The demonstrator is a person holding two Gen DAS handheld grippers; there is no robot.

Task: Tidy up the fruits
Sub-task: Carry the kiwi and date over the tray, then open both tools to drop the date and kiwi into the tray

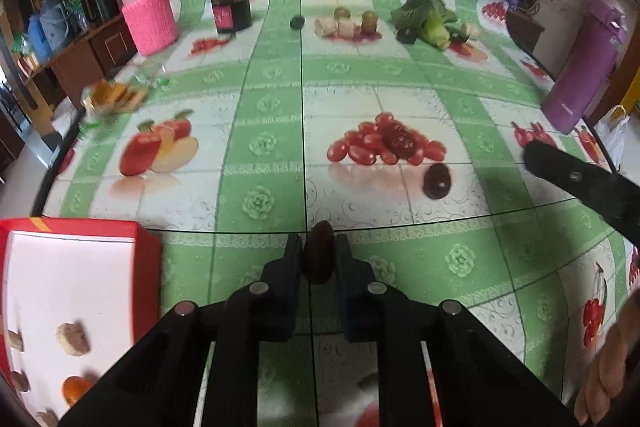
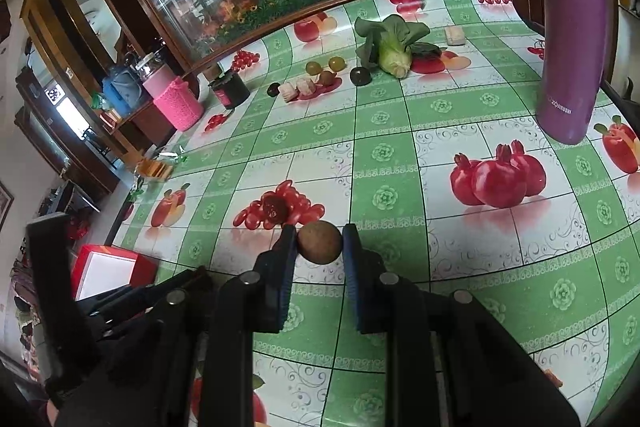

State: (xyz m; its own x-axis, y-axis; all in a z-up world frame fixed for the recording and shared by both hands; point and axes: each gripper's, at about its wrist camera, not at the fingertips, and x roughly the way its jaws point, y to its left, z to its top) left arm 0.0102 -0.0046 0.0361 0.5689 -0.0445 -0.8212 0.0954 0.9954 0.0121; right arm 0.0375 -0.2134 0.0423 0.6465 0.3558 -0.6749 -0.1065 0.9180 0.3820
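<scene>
My left gripper point(image 1: 319, 247) is shut on a dark red date point(image 1: 319, 261), low over the green checked tablecloth. An open red box point(image 1: 148, 267) with a white inside stands just to its left and holds several food pieces. A second dark date point(image 1: 437, 181) lies loose ahead to the right, and a third date point(image 1: 400, 139) rests on the printed tomatoes. My right gripper point(image 2: 320, 239) is shut on a round brown fruit point(image 2: 320, 243), lifted off the cloth. In the right wrist view the red box point(image 2: 108, 267) is at the lower left.
At the table's far side lie a bok choy point(image 1: 424, 19), small green fruits point(image 1: 343, 13), pale cubes point(image 1: 334, 26), a dark jar point(image 1: 232, 13) and a pink knitted jar point(image 1: 150, 19). A tall purple flask point(image 1: 580, 67) stands at the right edge. Sweets point(image 1: 116, 95) lie at the left edge.
</scene>
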